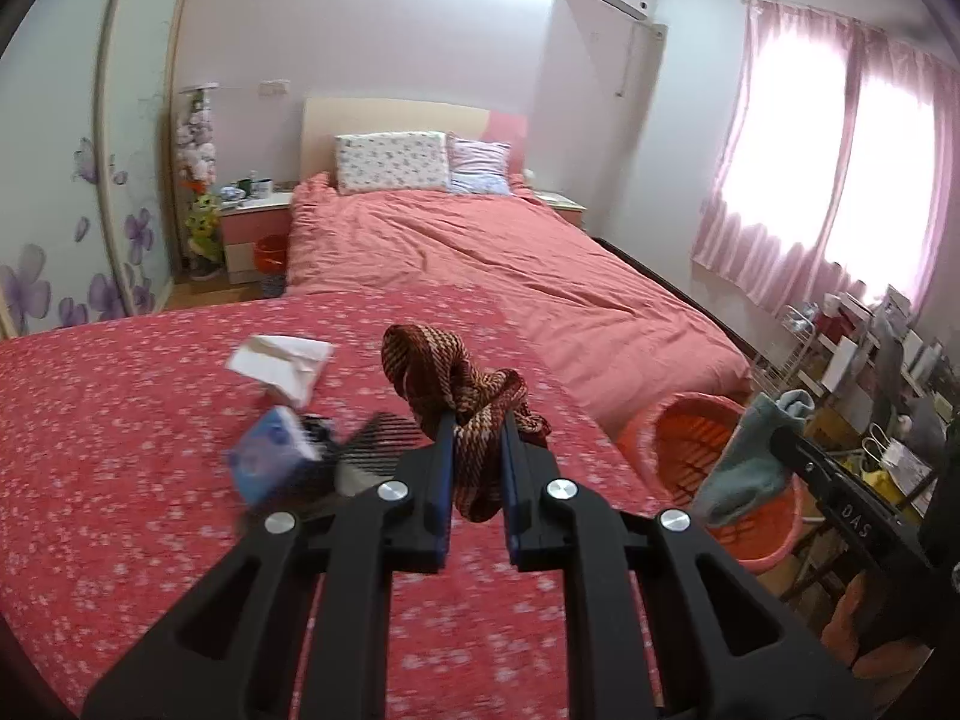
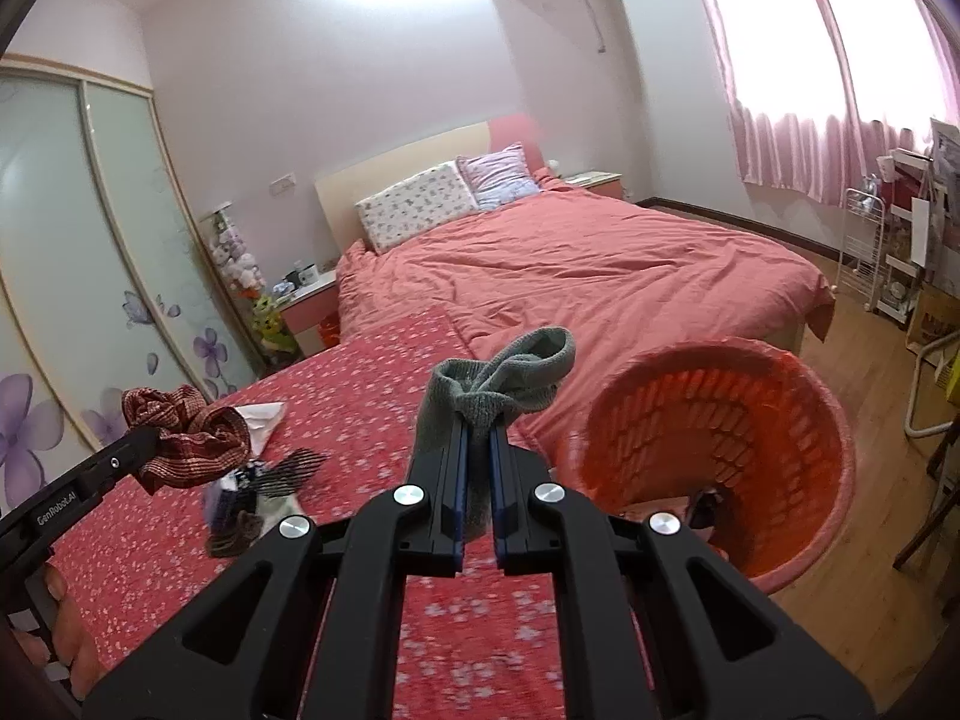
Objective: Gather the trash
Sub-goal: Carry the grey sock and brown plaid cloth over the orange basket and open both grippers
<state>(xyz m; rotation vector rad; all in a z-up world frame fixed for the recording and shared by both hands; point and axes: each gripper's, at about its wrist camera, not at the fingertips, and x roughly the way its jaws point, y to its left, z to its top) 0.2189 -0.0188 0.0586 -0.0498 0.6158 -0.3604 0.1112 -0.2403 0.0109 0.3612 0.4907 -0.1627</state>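
Left gripper (image 1: pixel 476 420) — jaws clamped on a red-and-cream patterned sock (image 1: pixel 462 384), bunched and lifted above the red floral cover (image 1: pixel 120 450); in the right wrist view the same gripper (image 2: pixel 157 433) enters from the left edge with that sock (image 2: pixel 180 441) dangling at its tip.

Right gripper (image 2: pixel 478 426) — jaws closed on a grey-green sock (image 2: pixel 510 378), its cuff flopped over past the fingertips; seen from the left wrist as a pale teal sock (image 1: pixel 747 462) held at the right, in front of the basket.

Orange plastic basket (image 2: pixel 798 420) — on the wooden floor (image 2: pixel 870 360) at the right, just beside the near corner of the bed (image 1: pixel 510 252); open top, slatted wall, something dark low inside, too small to tell.

Items lying on the cover, left of the grippers: white crumpled tissue (image 1: pixel 282 366), farther off; blue packet (image 1: pixel 273 456), blurred; black comb (image 1: pixel 360 450) just beside it.

Far end: two pillows (image 1: pixel 393 162) against the headboard, pink curtains (image 1: pixel 810 180) at the right.
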